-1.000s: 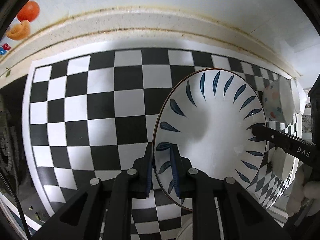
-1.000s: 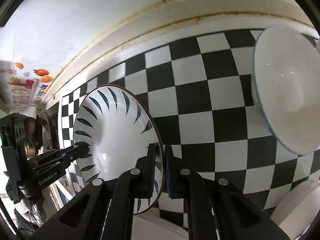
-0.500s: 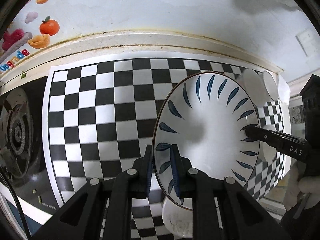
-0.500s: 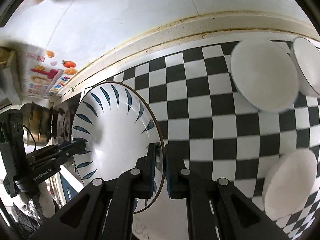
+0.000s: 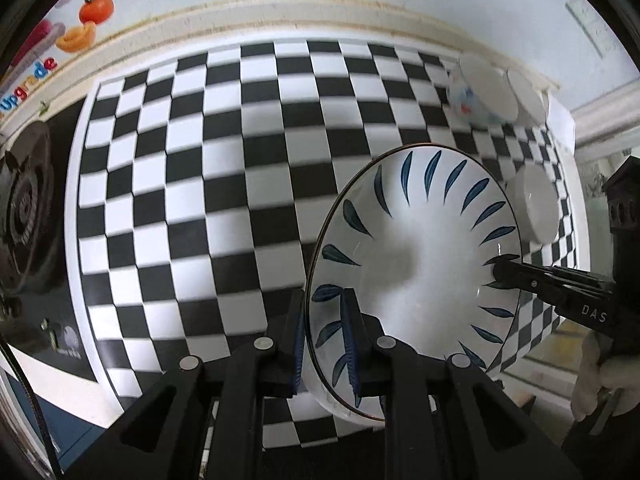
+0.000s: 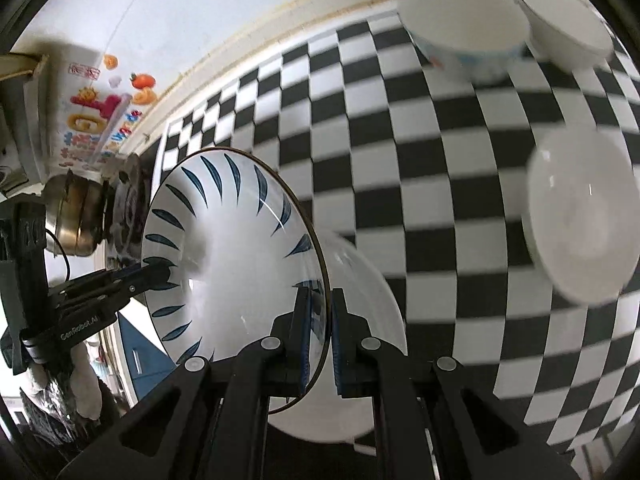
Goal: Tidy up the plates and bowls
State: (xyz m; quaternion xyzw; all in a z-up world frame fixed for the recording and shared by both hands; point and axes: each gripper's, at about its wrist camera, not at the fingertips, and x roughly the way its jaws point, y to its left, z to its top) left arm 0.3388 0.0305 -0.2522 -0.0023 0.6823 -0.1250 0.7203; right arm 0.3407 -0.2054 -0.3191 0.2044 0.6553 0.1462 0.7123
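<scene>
Leaf-pattern bowl [image 5: 420, 256] lifted higher; both grippers clamped.

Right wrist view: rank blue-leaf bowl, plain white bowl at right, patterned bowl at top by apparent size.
1. blue-leaf bowl, held close to the camera, so nearness inflates it
2. plain white bowl
3. patterned bowl
The last two look close, and both are blurred.

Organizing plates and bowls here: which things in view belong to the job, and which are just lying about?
Job:
- white bowl with blue leaf strokes, rim clamped by left gripper and right gripper
- plain white bowl
- white bowl with coloured specks
- second white bowl beside it

Lying about:
- black gas burner
- metal pot
- fruit sticker
</scene>
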